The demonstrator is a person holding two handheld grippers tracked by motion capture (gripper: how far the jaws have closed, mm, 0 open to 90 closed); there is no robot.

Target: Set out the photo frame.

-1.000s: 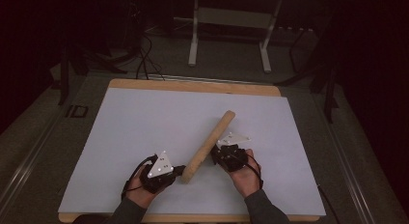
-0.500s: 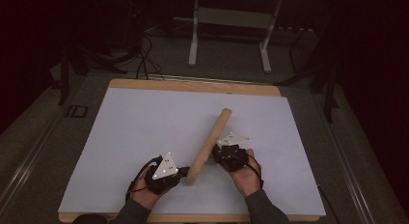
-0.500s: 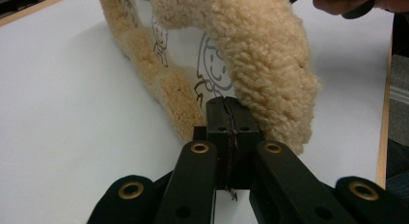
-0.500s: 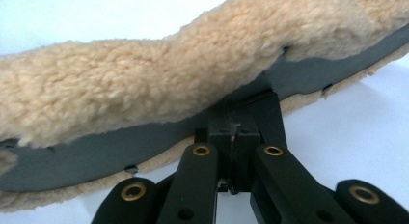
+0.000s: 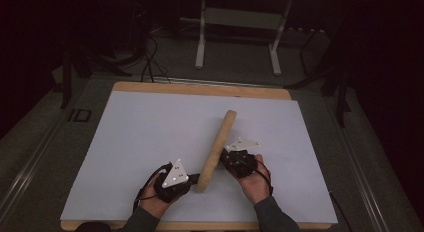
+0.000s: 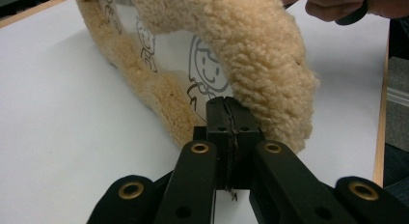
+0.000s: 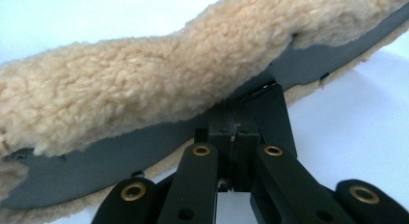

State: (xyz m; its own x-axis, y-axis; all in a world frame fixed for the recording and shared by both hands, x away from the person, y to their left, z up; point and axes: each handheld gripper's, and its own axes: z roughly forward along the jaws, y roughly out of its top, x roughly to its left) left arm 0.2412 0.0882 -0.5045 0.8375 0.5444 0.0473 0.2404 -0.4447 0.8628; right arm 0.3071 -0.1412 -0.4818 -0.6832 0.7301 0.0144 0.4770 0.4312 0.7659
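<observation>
A long tan fleece piece [image 5: 220,142], folded over into a roll, lies slantwise on the white table sheet [image 5: 145,132]. My left gripper [image 5: 194,180] is at the roll's near end. In the left gripper view it [image 6: 227,113] is shut on the edge of the fleece [image 6: 251,45], whose pale lining carries cartoon figures. My right gripper [image 5: 223,159] is against the roll's right side at mid-length. In the right gripper view it [image 7: 231,119] is shut on the edge where the fleece [image 7: 144,89] meets its grey backing.
The white sheet lies on a wooden board [image 5: 200,88] with a bare rim at the far edge. A white stand [image 5: 201,42] and cables [image 5: 149,62] sit on the dark floor beyond. A hand [image 6: 337,2] shows at the top of the left gripper view.
My left gripper has shifted slightly to the right with the roll's near end. The right gripper has stayed in place.
</observation>
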